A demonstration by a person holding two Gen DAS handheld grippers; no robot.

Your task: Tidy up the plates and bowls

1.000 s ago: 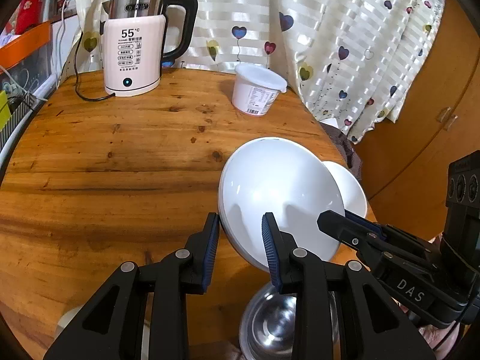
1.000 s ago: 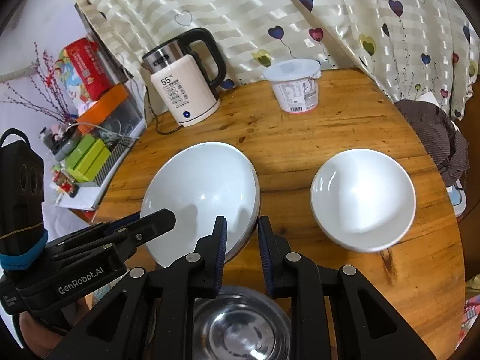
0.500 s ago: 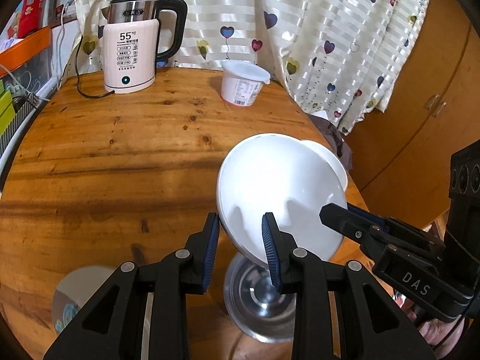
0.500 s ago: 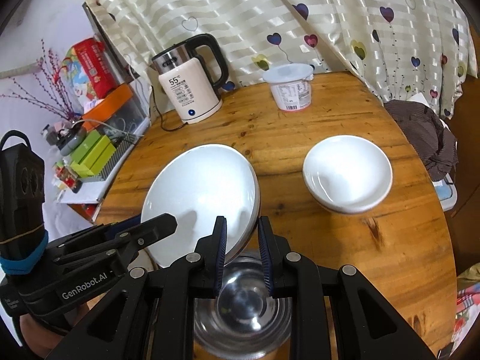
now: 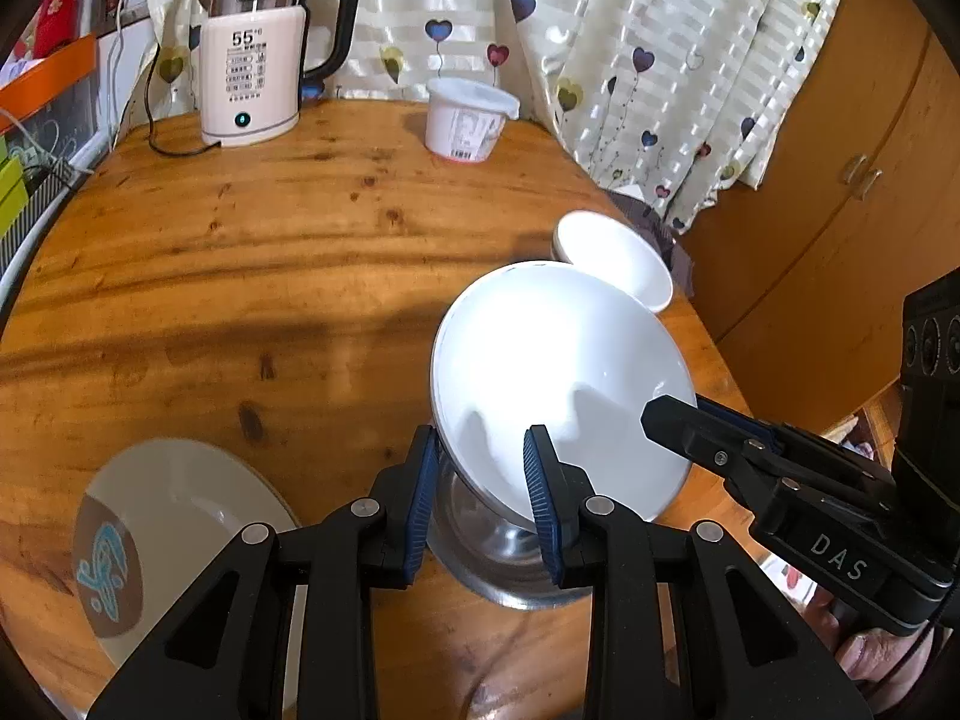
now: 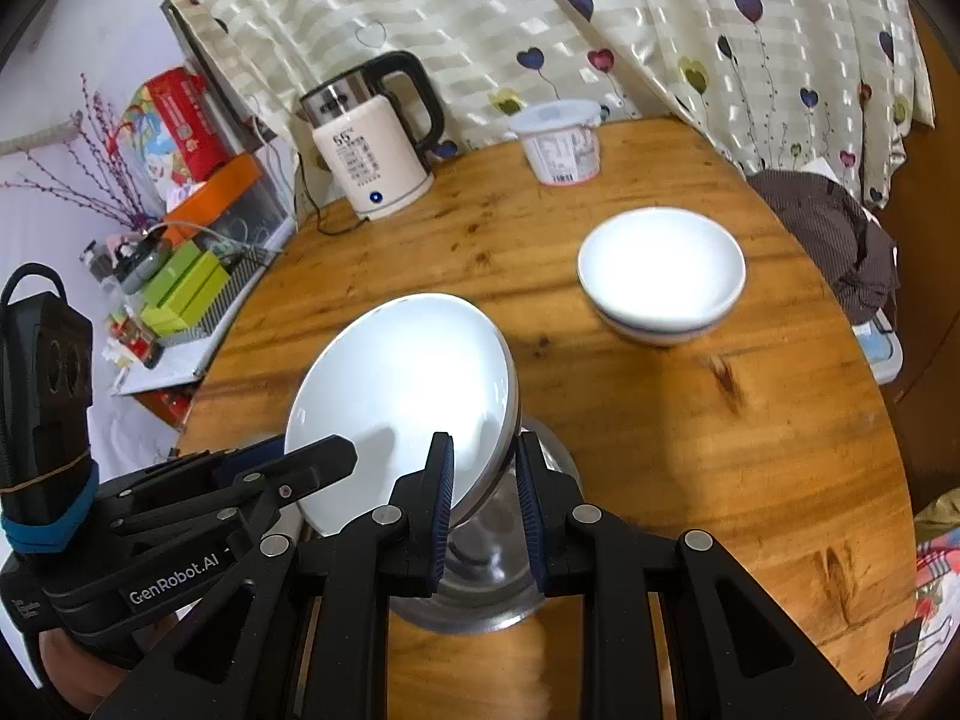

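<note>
- White plate (image 5: 558,372) held tilted in the air, directly over the steel bowl (image 5: 510,564); both grippers grasp it at opposite edges
- Left gripper (image 5: 483,498): jaws clenched on the plate's near-left rim; one blue pad under, one pad on the upper face
- Right gripper (image 6: 483,495): jaws clenched on the plate's rim at its own side; rim edge seen between the two pads; in the left wrist view its finger lies across the plate's right edge
- Steel bowl stands on the wooden table (image 5: 252,276) near the front edge, partly hidden beneath the plate; whether plate and bowl touch, cannot tell
- White bowl (image 6: 660,276) stands on the table beyond the steel bowl and to the right, well apart from it
- Patterned plate (image 5: 174,540), cream with brown centre and blue mark, lies flat left of the steel bowl, near it
- Kettle (image 5: 264,60) far behind the steel bowl, at the table's back edge, left; lidded white tub (image 5: 468,126) also at the back, right of the kettle
- Heart-print curtain (image 5: 630,48) hangs behind the table
</note>
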